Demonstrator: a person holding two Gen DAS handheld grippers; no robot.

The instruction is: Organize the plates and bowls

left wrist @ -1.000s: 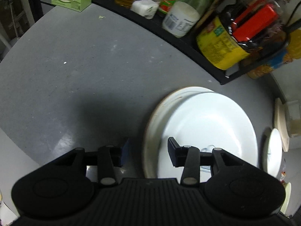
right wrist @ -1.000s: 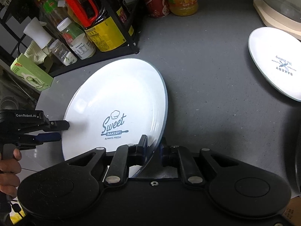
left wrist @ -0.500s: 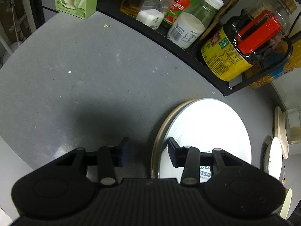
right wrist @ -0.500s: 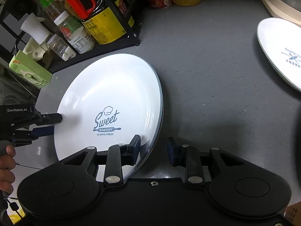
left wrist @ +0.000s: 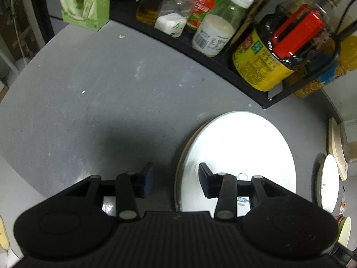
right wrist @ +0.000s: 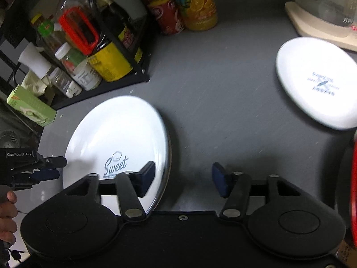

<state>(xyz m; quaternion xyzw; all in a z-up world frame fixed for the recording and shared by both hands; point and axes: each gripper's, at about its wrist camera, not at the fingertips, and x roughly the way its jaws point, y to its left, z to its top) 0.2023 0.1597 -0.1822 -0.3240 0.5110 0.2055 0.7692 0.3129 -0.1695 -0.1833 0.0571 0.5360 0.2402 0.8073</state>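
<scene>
A white plate printed "Sweet" (right wrist: 116,134) lies flat on the grey counter (right wrist: 223,111); in the left wrist view the same plate (left wrist: 241,151) shows a tan rim along its left edge. My right gripper (right wrist: 183,176) has its jaws opening, and the plate's right rim sits loose between them with no pad pressing on it. My left gripper (left wrist: 176,178) stands open over the plate's left rim, one finger above the plate and one above the counter. It also appears in the right wrist view as the left gripper (right wrist: 60,167), held by a hand. A second white plate (right wrist: 316,82) lies at the far right.
A black rack (left wrist: 223,67) full of jars and bottles lines the back. A green box (left wrist: 87,2) stands at its left end. Cans and a juice bottle (right wrist: 194,2) stand behind. A cream board (right wrist: 321,29) carries a glass container. Something red (right wrist: 353,189) is at the right edge.
The right gripper was shut on the tilted plate's rim. The plate now lies flat, and the right jaws have spread wide and let it go. The left gripper stayed put.
</scene>
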